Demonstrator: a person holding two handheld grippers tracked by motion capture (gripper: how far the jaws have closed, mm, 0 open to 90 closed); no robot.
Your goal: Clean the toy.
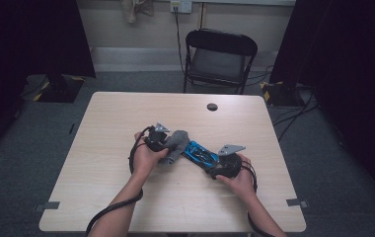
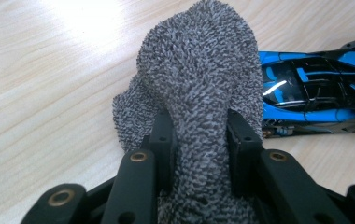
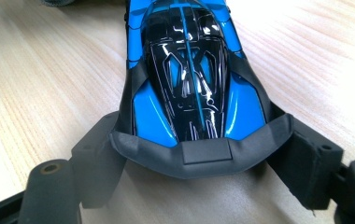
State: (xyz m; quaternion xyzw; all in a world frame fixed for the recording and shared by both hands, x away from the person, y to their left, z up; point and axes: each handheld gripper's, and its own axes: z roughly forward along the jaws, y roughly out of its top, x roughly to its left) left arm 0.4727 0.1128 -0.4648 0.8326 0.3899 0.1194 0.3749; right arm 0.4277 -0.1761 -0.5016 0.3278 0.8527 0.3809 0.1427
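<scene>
A pale wooden table [image 1: 126, 113] with a round cable hole [image 1: 212, 106] fills the lower middle of the frame. Beyond it, at top centre, stands a black folding chair [image 1: 218, 59] on grey carpet [image 1: 22, 148]. A pale wall [image 1: 141, 29] (with a socket [image 1: 181, 5] at the top edge) runs behind, flanked by dark curtains [image 1: 32, 34] at both upper corners.
</scene>
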